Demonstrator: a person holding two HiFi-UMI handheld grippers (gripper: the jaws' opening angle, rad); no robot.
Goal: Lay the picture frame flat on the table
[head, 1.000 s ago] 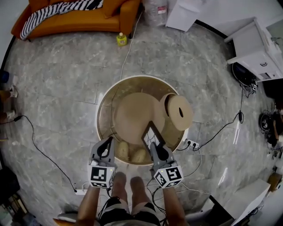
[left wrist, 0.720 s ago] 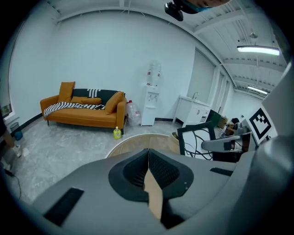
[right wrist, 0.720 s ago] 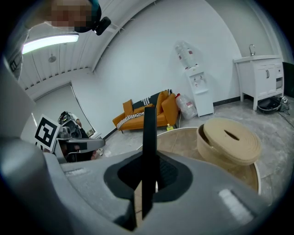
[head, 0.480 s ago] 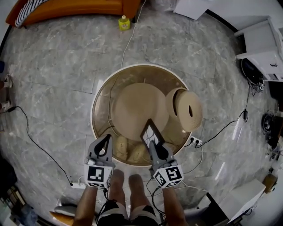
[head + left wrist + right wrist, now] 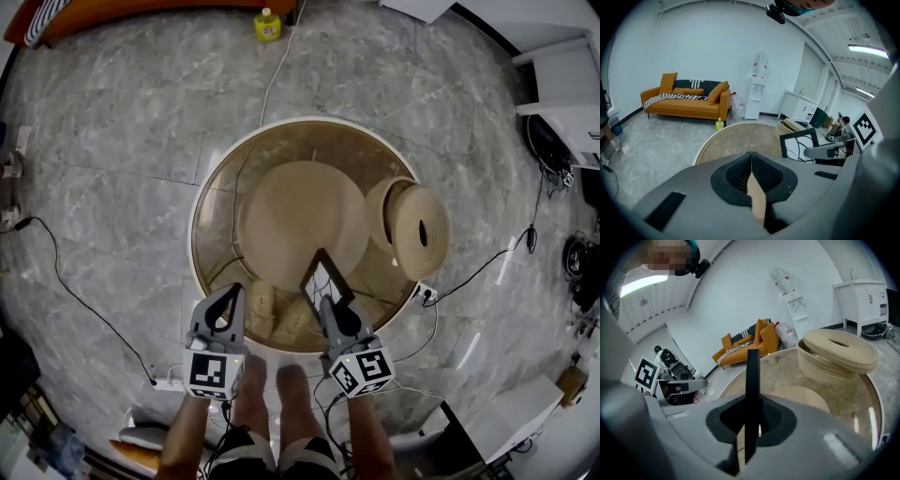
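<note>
status: not done. the black rectangular picture frame with a white print inside (image 5: 326, 283) is not flat on the round glass-topped table with a white rim (image 5: 195, 234) yet. it is carried in the air over the near part of the tabletop, gripped at its lower end, with its far end raised. no contact with the glass can be made out in the head view.

right gripper (image 5: 329, 306): clamped on the frame's lower edge. in the right gripper view the frame (image 5: 752, 376) is seen edge-on as a thin dark strip standing up between the pads, which are pressed on both faces.

left gripper (image 5: 232, 294): jaws pressed together, nothing between them, confirmed in the left gripper view (image 5: 751, 159). it is held beside the right one, near the table's near rim, and is not involved with the frame.

left to do, as judged: the frame is to be lowered, tipped until its back lies on the glass, then released.

frame appearance: slim black border, white sheet with dark curved line art, visible from the left gripper view (image 5: 798, 144). it looks rigid, flat and light, and no stand can be seen at the back.

free glass is available ahead of the frame. the round woven beige basket with a tilted lid (image 5: 418, 231) sits well to the right, so the drop zone is not blocked by it.
</note>
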